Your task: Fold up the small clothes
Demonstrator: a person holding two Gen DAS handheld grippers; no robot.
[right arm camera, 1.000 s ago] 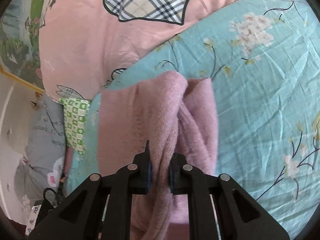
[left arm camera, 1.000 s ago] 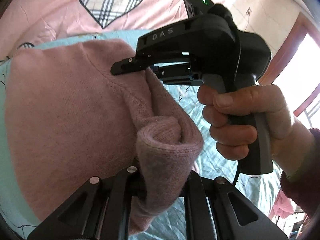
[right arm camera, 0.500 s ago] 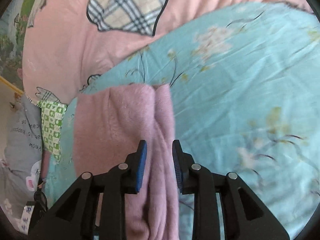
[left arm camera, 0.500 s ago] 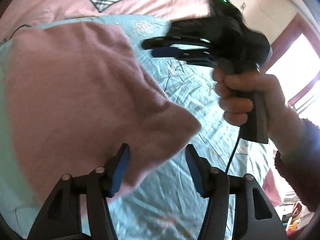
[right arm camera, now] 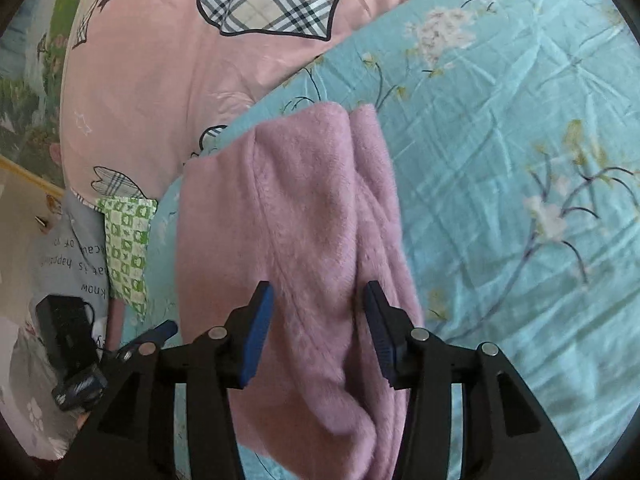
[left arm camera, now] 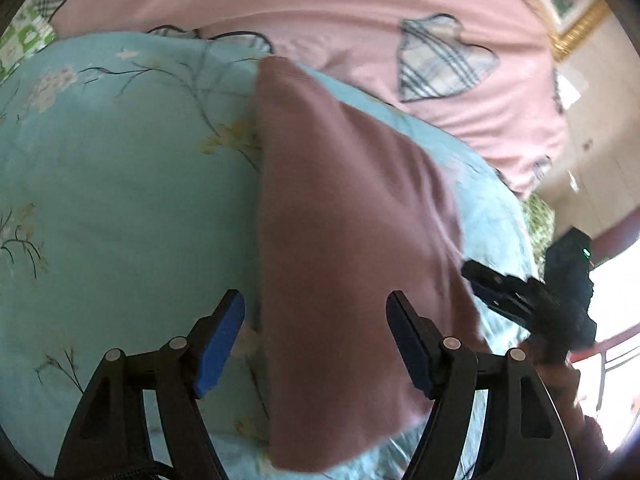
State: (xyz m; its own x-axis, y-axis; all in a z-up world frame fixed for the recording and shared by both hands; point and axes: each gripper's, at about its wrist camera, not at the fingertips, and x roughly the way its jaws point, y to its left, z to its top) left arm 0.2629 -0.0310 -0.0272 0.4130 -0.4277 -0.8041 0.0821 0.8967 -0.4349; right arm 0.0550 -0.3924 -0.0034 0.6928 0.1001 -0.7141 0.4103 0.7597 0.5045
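A small pink fleece garment [left arm camera: 340,240] lies folded on the teal flowered sheet [left arm camera: 120,200]. My left gripper [left arm camera: 316,320] is open and empty, its jaws wide apart just above the garment's near end. My right gripper [right arm camera: 318,308] is open too, its blue pads [right arm camera: 256,332] astride a ridge of the garment [right arm camera: 288,220] without pinching it. The right gripper also shows in the left wrist view [left arm camera: 500,288] beside the garment's right edge. The left gripper's tip shows at lower left in the right wrist view [right arm camera: 156,334].
A pink quilt with plaid hearts [right arm camera: 160,60] lies beyond the teal sheet [right arm camera: 500,160]. A green checked cloth [right arm camera: 126,248] and a grey printed pillow [right arm camera: 68,256] lie at the left. A bright window [left arm camera: 616,292] is at the right.
Both grippers have let go of the pink garment and opened wide. The garment has dropped flat onto the sheet. The left gripper has swung round to a new angle.
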